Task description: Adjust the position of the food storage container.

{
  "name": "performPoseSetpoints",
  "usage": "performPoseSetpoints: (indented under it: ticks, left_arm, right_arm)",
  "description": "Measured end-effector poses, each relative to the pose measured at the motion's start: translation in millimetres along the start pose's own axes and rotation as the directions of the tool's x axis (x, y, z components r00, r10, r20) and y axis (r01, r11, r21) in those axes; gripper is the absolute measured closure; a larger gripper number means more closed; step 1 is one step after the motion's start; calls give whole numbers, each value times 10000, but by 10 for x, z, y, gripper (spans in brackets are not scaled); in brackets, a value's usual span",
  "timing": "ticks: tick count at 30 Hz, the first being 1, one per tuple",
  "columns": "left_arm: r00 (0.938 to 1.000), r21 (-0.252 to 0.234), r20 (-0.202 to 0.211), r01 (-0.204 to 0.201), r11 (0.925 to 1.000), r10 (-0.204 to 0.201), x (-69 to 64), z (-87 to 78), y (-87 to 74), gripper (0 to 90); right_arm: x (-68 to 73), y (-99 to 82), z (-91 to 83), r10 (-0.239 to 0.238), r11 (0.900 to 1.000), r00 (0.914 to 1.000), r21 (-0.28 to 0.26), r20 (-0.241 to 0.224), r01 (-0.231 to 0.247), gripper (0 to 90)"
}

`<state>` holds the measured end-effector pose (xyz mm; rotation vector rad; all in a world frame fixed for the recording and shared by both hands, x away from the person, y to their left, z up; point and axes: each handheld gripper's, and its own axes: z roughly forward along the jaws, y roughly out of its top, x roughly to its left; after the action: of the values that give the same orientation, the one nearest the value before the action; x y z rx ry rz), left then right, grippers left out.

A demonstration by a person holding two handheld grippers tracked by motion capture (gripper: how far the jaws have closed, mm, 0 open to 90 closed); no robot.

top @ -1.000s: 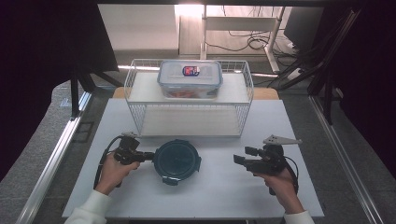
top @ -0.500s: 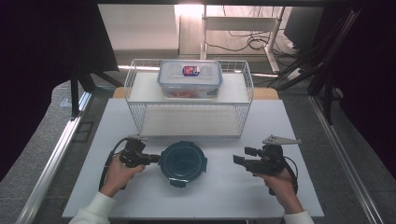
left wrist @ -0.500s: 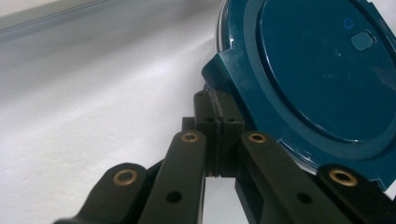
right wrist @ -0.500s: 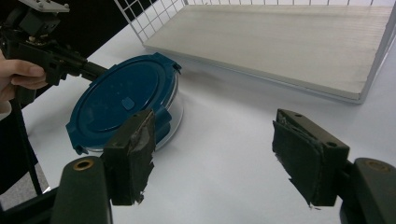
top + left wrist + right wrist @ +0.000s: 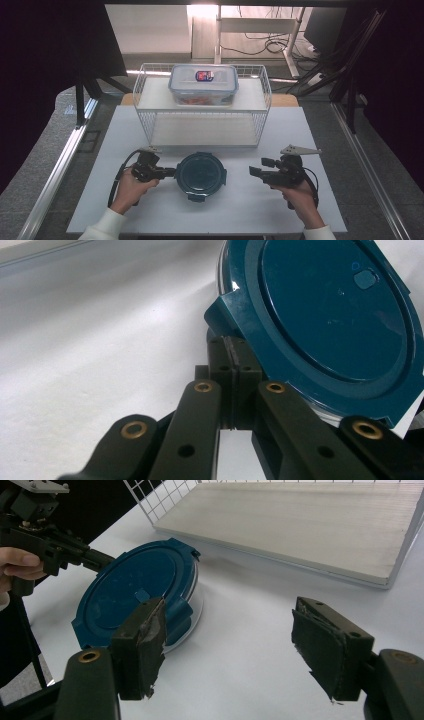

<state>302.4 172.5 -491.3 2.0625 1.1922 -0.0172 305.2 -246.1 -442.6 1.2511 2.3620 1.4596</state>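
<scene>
A round clear container with a dark teal lid [image 5: 201, 175] [image 5: 135, 587] sits on the white table between my two grippers. My left gripper [image 5: 171, 172] [image 5: 231, 347] is shut, its tips at the latch tab [image 5: 227, 315] on the lid's left edge; whether they pinch the tab I cannot tell. In the right gripper view the left gripper [image 5: 97, 558] touches the lid's far rim. My right gripper [image 5: 255, 172] [image 5: 227, 640] is open with nothing between its jaws, a short way to the right of the container and pointing at it.
A white wire rack [image 5: 150, 125] stands behind the container, with a clear lidded box [image 5: 203, 85] on its top shelf. Its lower shelf [image 5: 300, 525] is bare. The table's white board [image 5: 240, 210] ends near my forearms.
The left gripper has moved a little to the right, and the round container has slid right with it. The right gripper has stayed in place.
</scene>
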Motion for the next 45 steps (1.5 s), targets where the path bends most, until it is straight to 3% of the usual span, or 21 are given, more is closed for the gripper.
performPoseSetpoints:
  ticks: [17,23,25,27,30,33,36,39,42,45]
  left_arm:
    - [9995,-102,310,-3,9999,6,-132,65,-17,900]
    - [9985,-219,542,-10,9998,21,-116,48,-12,900]
    - [9999,-264,-69,-136,9996,134,-113,18,-10,900]
    - [10000,-522,2,-44,9986,44,-98,-51,-13,899]
    - [9998,-963,-219,-46,9953,25,-103,-166,-18,893]
    - [9981,-1289,-621,-36,9917,-45,-130,-248,-30,776]
    - [9958,-1522,-902,31,9883,-171,-165,-313,-21,572]
    - [9909,-1506,-1344,-249,9883,45,-235,-374,15,406]
    - [9879,-1591,-1513,-579,9856,336,-321,-413,45,306]
    - [9876,-1654,-1536,-593,9844,337,-346,-427,48,243]
  right_arm:
    - [-23,-18,34,6,9998,10000,181,80,-7,297]
    - [-24,-12,23,82,9999,9999,96,93,-83,296]
    - [-14,-7,17,90,9999,9999,62,101,-91,294]
    - [5,0,6,42,10000,10000,13,82,-42,294]
    - [20,2,4,17,10000,9999,11,99,-18,293]
    - [35,-11,22,57,10000,9999,60,113,-58,293]
    - [63,-35,40,-9,9999,9999,147,141,7,291]
    - [76,-57,37,-36,9998,9998,201,193,32,287]
    - [80,-71,18,53,9998,9996,186,259,-58,284]
    - [74,-66,17,74,9998,9996,183,285,-79,277]
